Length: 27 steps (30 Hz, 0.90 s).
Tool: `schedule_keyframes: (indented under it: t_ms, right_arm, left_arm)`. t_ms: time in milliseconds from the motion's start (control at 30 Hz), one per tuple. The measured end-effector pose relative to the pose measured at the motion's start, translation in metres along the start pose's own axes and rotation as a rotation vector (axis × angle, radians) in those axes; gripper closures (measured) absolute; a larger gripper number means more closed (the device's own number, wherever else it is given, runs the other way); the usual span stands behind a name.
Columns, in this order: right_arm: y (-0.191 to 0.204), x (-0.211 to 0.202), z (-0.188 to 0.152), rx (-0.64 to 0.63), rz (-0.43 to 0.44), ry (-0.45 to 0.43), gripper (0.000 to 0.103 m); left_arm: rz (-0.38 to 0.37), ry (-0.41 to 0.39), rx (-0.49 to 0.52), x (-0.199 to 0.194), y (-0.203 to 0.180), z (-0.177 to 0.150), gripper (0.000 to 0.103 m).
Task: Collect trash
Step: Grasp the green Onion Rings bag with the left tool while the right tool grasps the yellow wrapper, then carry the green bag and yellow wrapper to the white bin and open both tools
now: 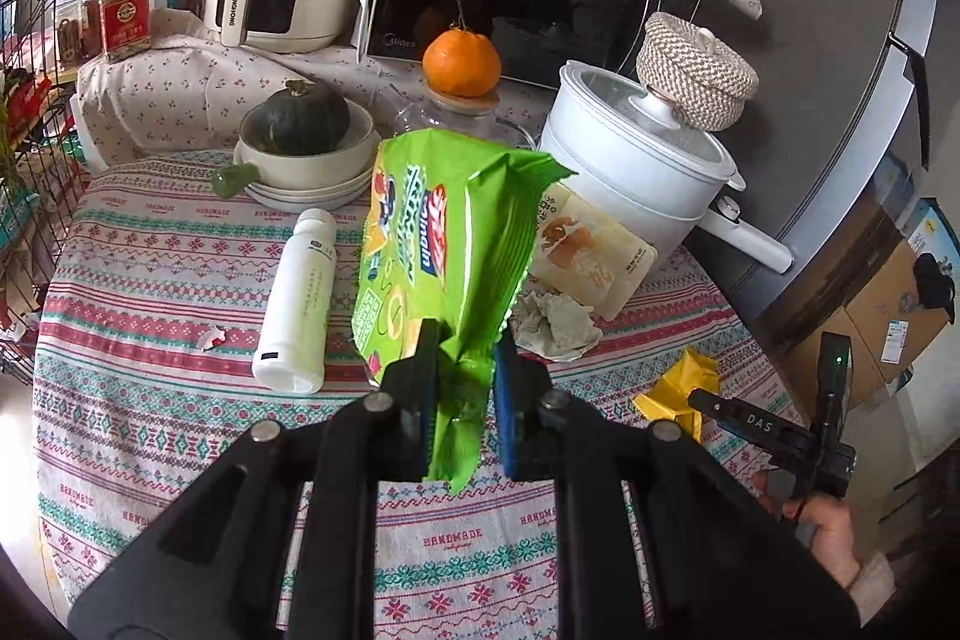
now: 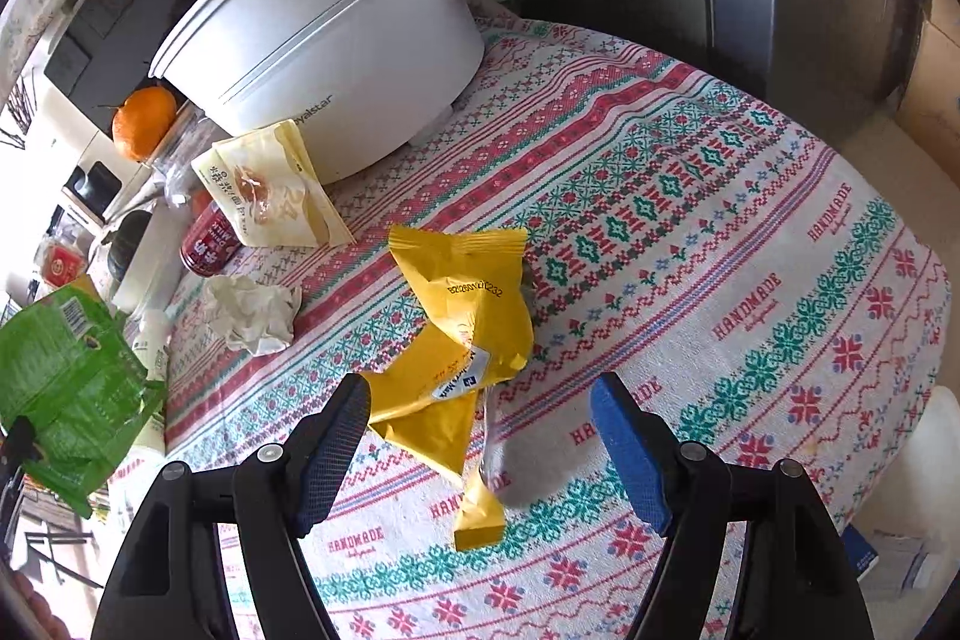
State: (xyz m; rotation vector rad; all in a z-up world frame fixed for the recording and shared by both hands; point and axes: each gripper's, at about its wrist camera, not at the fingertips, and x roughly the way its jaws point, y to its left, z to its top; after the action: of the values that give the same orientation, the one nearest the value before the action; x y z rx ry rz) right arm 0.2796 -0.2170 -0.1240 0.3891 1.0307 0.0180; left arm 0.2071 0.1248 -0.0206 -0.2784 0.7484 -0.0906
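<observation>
Tissue (image 1: 555,325) btwn bottle (image 1: 298,301) & wrapper (image 1: 681,391), prob. apart

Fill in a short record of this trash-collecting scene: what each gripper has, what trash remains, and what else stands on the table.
left gripper: shut on green packet, lifted off the cloth
right gripper: open, jaws either side of yellow wrapper
trash left: crumpled tissue, beige packet, yellow wrapper
other items: white pot, white bottle, orange, squash in bowl
surface: patterned tablecloth
</observation>
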Motion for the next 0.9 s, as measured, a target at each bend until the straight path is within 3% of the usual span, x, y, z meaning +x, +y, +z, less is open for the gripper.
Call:
schedule_keyframes:
  t_ms: [233,300,400,633,800,900]
  right_arm:
    - [-0.014,0.020,0.003,0.111,0.077,0.000,0.051]
    - [-0.014,0.025,0.003,0.108,0.087,0.008,0.073]
    - [-0.016,0.028,0.002,0.099,0.112,0.020,0.087]
    - [-0.018,-0.020,0.004,0.055,0.137,-0.034,0.090]
    - [-0.044,-0.082,-0.006,0.022,0.125,-0.096,0.091]
    - [-0.074,-0.120,-0.017,0.028,0.068,-0.123,0.091]
  left_arm:
    - [-0.048,0.008,-0.012,-0.011,-0.002,-0.003,0.086]
    - [-0.055,0.010,-0.010,-0.012,-0.003,-0.003,0.086]
    - [-0.072,0.015,-0.009,-0.014,-0.006,-0.005,0.086]
    - [-0.189,0.045,0.009,-0.016,-0.027,-0.009,0.086]
    - [-0.351,0.106,0.049,-0.016,-0.066,-0.022,0.086]
    - [-0.445,0.172,0.088,-0.012,-0.102,-0.039,0.086]
